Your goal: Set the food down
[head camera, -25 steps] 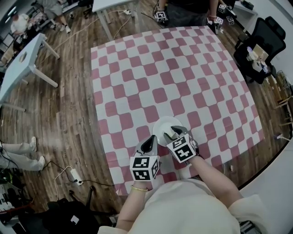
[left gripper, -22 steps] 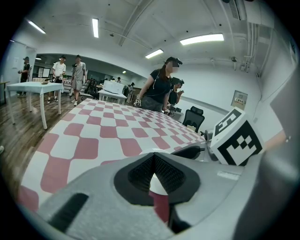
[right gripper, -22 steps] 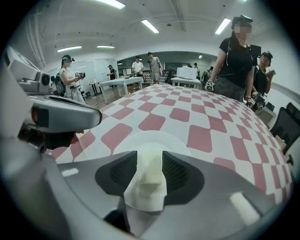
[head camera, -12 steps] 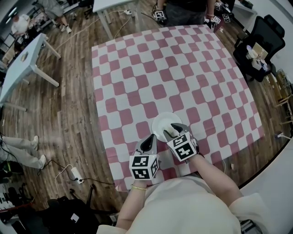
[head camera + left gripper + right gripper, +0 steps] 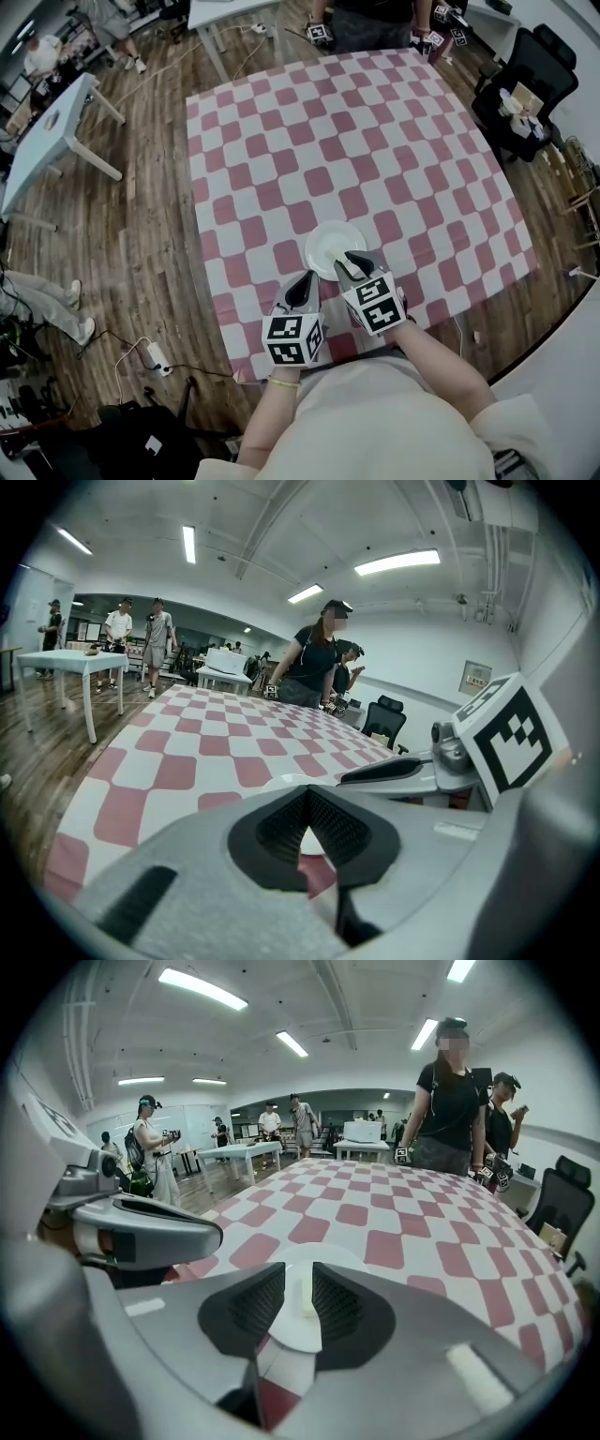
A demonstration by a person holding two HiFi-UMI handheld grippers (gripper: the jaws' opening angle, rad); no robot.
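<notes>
Near the front edge of the table (image 5: 394, 131), which is spread with a pink-and-white checked cloth, sits a white plate (image 5: 323, 246). Just above its near rim hangs the right gripper (image 5: 353, 265), tilted downward. Its jaws have just been closing and now stand a narrow gap apart, with nothing pinched between the pads. Through that gap the right gripper view shows the plate (image 5: 323, 1255) and on it a small pale lump, the food (image 5: 307, 1307), lying free of the jaws; its kind cannot be made out. From the head view the food is hidden behind the gripper.

Just beside it, on the person's left, the left gripper (image 5: 302, 286) hovers over the cloth at the plate's edge. Its jaws meet at the tips and hold nothing.

At the far end of the table stand people (image 5: 450, 1101), also carrying grippers. A black chair (image 5: 525, 84) stands off the table's right corner.
</notes>
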